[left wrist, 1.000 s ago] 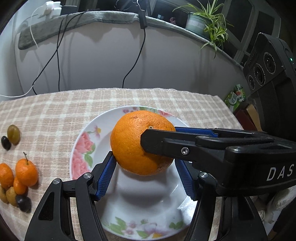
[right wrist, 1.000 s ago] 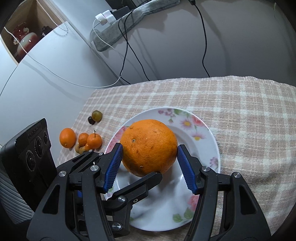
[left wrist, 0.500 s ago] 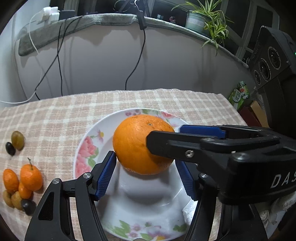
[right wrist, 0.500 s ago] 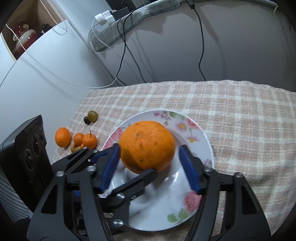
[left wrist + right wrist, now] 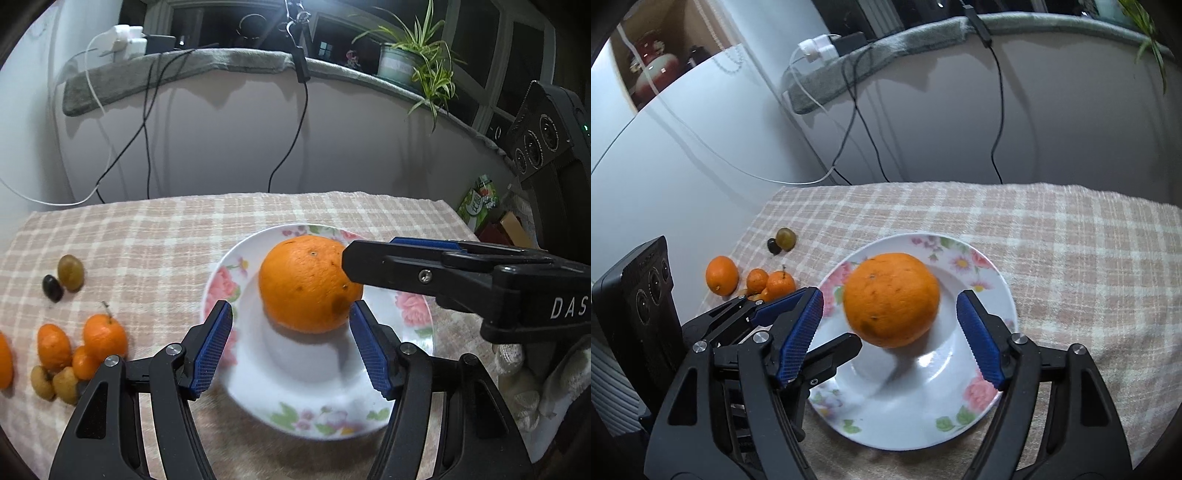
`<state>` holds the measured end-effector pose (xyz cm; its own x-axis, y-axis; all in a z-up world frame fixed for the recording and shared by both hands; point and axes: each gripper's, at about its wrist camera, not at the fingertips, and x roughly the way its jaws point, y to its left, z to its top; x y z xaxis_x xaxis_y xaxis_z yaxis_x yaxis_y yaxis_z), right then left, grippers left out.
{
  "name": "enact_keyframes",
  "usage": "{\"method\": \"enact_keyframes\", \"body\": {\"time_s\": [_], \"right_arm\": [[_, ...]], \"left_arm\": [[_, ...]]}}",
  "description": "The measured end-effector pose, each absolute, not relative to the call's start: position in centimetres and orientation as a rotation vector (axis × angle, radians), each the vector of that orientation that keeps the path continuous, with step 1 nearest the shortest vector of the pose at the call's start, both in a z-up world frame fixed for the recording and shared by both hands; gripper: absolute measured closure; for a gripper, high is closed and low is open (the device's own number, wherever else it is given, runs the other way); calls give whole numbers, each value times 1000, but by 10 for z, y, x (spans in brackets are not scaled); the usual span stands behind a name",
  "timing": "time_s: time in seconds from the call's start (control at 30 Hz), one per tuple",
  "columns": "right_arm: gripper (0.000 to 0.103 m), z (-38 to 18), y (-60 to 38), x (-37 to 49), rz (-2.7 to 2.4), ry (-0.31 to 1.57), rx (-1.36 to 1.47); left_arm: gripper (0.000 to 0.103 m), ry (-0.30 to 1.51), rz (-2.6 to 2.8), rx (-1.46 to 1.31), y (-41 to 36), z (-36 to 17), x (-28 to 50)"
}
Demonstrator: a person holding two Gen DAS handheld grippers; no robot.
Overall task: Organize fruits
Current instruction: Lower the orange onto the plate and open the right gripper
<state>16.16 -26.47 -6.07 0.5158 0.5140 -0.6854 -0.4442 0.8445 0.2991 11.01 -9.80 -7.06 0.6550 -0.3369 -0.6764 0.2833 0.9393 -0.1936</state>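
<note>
A large orange (image 5: 308,284) (image 5: 892,299) rests on a white floral plate (image 5: 314,387) (image 5: 923,398) on the checked cloth. My left gripper (image 5: 291,343) is open, drawn back at the near side of the orange, its left pad well clear. My right gripper (image 5: 890,332) is open too, with a gap between each blue pad and the orange. One right finger (image 5: 406,264) crosses in from the right, over the orange's edge. A left finger (image 5: 834,350) shows low in the right wrist view. Small mandarins (image 5: 103,336) (image 5: 722,275) and two grapes (image 5: 70,271) (image 5: 785,238) lie left of the plate.
A white wall with hanging cables (image 5: 147,147) stands just behind the table. The ledge above holds a charger (image 5: 127,38) and a potted plant (image 5: 406,62). Boxes (image 5: 476,203) sit past the cloth's right edge. A gloved hand (image 5: 517,373) holds the right gripper.
The right jaws widened and let go of the orange, which now sits free on the plate. Both grippers pulled back and up from it; the left jaws stayed as wide.
</note>
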Motion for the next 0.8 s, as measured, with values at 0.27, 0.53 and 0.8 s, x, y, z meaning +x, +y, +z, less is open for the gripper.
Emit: {"method": "enact_keyframes", "body": {"time_s": [0.27,0.53,0.8], "right_arm": [[26,-52,-239,146,627,809,20],[26,-46,-205,131,674,784,-69],[26,-48,-171,131,718,791,-120]], "left_arm": [[37,726,-322,-110,-68,-64,91],[37,712,-232,-133,-23,-66,72],[39,734,-135,-190,31,-79,54]]}}
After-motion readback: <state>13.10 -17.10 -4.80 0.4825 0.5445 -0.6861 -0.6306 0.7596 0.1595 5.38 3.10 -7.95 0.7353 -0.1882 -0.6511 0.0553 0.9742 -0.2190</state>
